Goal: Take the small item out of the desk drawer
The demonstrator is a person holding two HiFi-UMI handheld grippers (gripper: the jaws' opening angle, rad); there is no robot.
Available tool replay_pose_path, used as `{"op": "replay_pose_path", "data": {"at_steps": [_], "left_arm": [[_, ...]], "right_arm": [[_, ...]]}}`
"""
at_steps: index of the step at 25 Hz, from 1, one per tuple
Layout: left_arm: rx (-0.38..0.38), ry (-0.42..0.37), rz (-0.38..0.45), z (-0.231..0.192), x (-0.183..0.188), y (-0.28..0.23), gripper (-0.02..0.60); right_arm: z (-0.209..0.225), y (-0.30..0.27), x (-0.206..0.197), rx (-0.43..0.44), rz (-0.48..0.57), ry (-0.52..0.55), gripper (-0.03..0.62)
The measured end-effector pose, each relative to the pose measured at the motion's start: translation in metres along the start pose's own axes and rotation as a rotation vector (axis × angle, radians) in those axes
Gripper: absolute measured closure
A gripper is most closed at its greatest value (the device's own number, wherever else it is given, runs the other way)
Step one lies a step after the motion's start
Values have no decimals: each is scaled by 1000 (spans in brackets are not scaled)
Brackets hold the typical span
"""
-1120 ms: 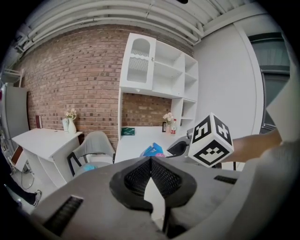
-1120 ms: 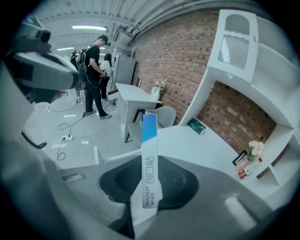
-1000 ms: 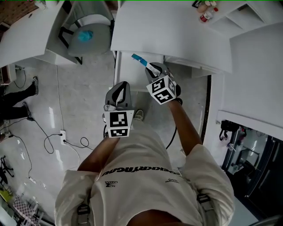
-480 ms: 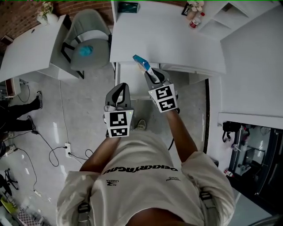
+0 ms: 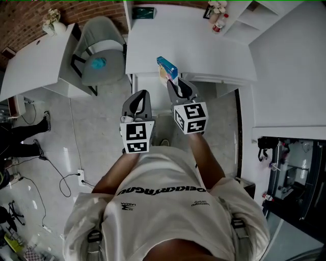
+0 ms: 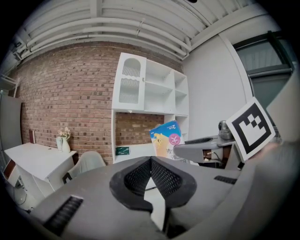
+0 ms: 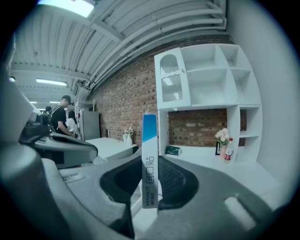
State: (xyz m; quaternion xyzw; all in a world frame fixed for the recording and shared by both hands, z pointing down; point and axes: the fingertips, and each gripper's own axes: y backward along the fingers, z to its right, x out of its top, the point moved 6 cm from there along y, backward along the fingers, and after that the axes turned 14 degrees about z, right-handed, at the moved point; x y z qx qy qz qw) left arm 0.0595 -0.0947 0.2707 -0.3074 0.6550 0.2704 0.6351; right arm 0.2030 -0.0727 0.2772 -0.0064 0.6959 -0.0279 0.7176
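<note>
The small item is a flat blue-and-white box (image 5: pixel 167 67), and my right gripper (image 5: pixel 177 84) is shut on its lower end. It stands upright, edge-on, between the pads (image 7: pixel 149 159) in the right gripper view. In the head view the box hangs over the front edge of the white desk (image 5: pixel 204 46), above the open drawer (image 5: pixel 147 86). My left gripper (image 5: pixel 139 99) hovers just left of it with its jaws shut on nothing. The left gripper view shows the box (image 6: pixel 166 138) and my right gripper (image 6: pixel 199 149) ahead to the right.
A grey chair (image 5: pixel 102 48) with a teal object stands left of the desk. A green box (image 5: pixel 145 11), flowers and a bottle (image 5: pixel 218 23) sit at the desk's back by the white shelves (image 7: pixel 211 89). Cables (image 5: pixel 66 173) lie on the floor; people stand far left (image 7: pixel 60 117).
My right gripper has carried the box up and away from the drawer toward the desk's edge. The left gripper has stayed about where it was.
</note>
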Motion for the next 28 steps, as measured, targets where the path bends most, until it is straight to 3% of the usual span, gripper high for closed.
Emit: {"op": "replay_pose_path", "data": {"at_steps": [10, 28], "left_arm": [[-9, -15, 57, 6, 19, -8, 584], [-7, -15, 92, 17, 27, -9, 583]], "right_arm": [[1, 18, 19, -56, 96, -79, 510], [8, 32, 28, -74, 136, -108, 510]]}}
